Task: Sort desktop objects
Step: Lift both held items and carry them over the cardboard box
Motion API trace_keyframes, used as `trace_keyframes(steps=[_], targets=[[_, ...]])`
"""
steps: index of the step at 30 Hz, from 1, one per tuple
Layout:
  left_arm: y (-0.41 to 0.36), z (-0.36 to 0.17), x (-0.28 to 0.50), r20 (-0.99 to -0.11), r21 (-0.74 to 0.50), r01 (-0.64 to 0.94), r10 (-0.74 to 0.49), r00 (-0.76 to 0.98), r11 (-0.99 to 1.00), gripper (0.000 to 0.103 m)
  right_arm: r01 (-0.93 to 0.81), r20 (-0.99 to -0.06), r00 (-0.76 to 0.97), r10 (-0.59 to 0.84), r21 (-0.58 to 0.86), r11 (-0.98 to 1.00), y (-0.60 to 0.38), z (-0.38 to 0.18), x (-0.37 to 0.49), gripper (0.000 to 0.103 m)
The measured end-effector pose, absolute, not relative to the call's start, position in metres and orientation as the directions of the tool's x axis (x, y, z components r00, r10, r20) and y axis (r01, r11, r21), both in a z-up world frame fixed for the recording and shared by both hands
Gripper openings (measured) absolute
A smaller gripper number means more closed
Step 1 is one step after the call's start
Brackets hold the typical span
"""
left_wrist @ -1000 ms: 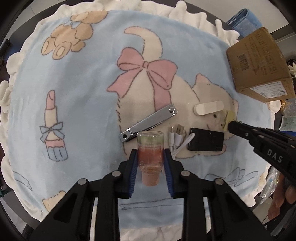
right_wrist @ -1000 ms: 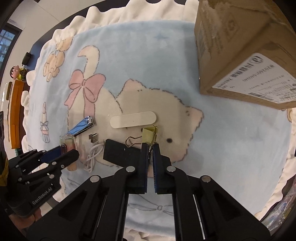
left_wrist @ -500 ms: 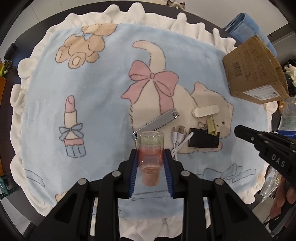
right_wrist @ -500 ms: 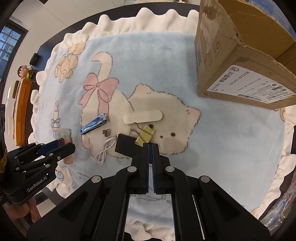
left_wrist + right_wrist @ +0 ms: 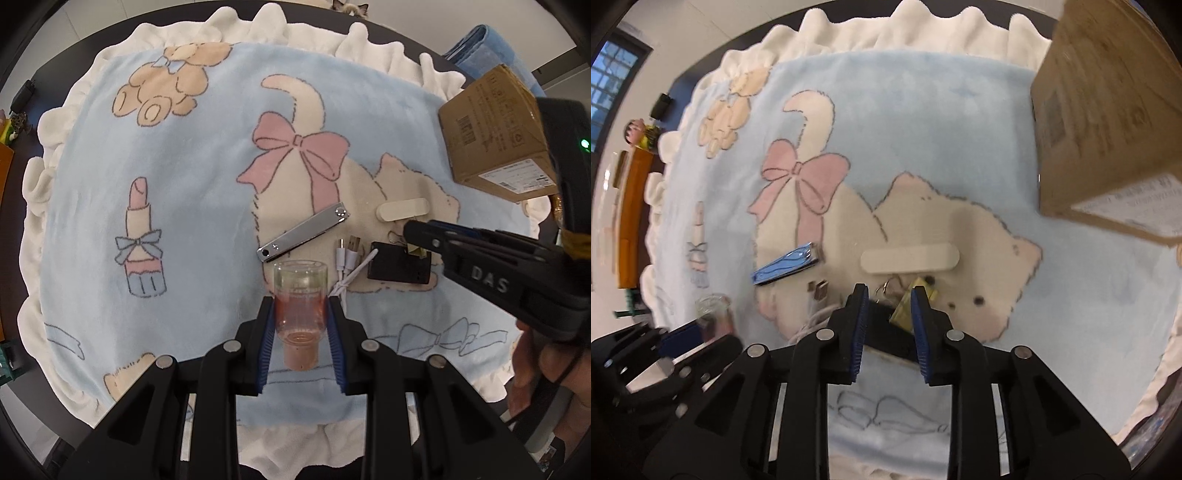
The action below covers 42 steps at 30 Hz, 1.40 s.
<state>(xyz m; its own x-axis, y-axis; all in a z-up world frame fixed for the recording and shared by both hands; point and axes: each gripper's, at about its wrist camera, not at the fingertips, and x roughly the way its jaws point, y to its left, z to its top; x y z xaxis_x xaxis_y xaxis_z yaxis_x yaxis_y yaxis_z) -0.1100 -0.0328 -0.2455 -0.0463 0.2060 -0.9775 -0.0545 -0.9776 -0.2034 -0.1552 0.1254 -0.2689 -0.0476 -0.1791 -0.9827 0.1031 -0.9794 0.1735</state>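
My left gripper (image 5: 300,302) is shut on a small clear bottle (image 5: 300,280) of pink liquid, held just above the blue cartoon blanket (image 5: 192,206). Beyond it lie a chrome nail clipper (image 5: 303,232), a white USB cable (image 5: 347,258), a black box (image 5: 400,262) and a white oblong piece (image 5: 402,210). My right gripper (image 5: 889,293) is open, low over the blanket, its jaws either side of a yellow binder clip (image 5: 910,304) that rests on the edge of the black box (image 5: 886,332). The white oblong piece (image 5: 910,258) lies just ahead of it.
A cardboard box (image 5: 495,136) stands at the blanket's far right, close to the right gripper in its own view (image 5: 1108,129). The nail clipper (image 5: 786,266) and cable plugs (image 5: 820,290) lie left of the right gripper. An orange object (image 5: 629,221) sits off the blanket's left edge.
The right gripper, shut and drawn back half a second ago, has opened and come forward and down around the binder clip. The left gripper keeps its hold on the bottle, nearly still.
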Motion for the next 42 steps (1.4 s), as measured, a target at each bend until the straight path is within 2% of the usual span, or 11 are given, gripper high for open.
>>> trace_keyframes(steps=[3,5,6,12,26,42], targets=[[-0.035,-0.247,-0.111,-0.977,-0.205,-0.049,0.207,-0.045,-0.978,0.027,0.109,-0.986,-0.035,-0.166,0.161,-0.981,0.12,-0.274,-0.161,0.026],[-0.036,-0.248,-0.113,-0.978,-0.204,-0.045,0.206,-0.043,-0.978,0.027,0.108,-0.988,-0.029,-0.152,0.148,-0.983,0.119,-0.276,-0.163,0.024],[-0.036,-0.248,-0.114,-0.978,-0.204,-0.043,0.206,-0.042,-0.978,0.027,0.11,-0.989,-0.027,-0.146,0.142,-0.984,0.118,-0.277,-0.165,0.017],[-0.039,-0.249,-0.12,-0.978,-0.204,-0.036,0.206,-0.044,-0.978,0.027,0.124,-0.99,-0.042,-0.137,0.131,-0.984,0.115,-0.267,-0.166,0.001],[-0.03,-0.235,-0.121,-0.977,-0.197,-0.056,0.201,-0.071,-0.979,0.027,0.02,-0.964,-0.122,-0.238,0.238,-0.971,0.146,-0.22,-0.141,0.001],[0.019,-0.198,-0.121,-0.97,-0.203,-0.127,0.217,-0.109,-0.971,0.027,0.008,-0.955,-0.2,-0.217,0.22,-0.976,0.187,-0.171,-0.12,0.001]])
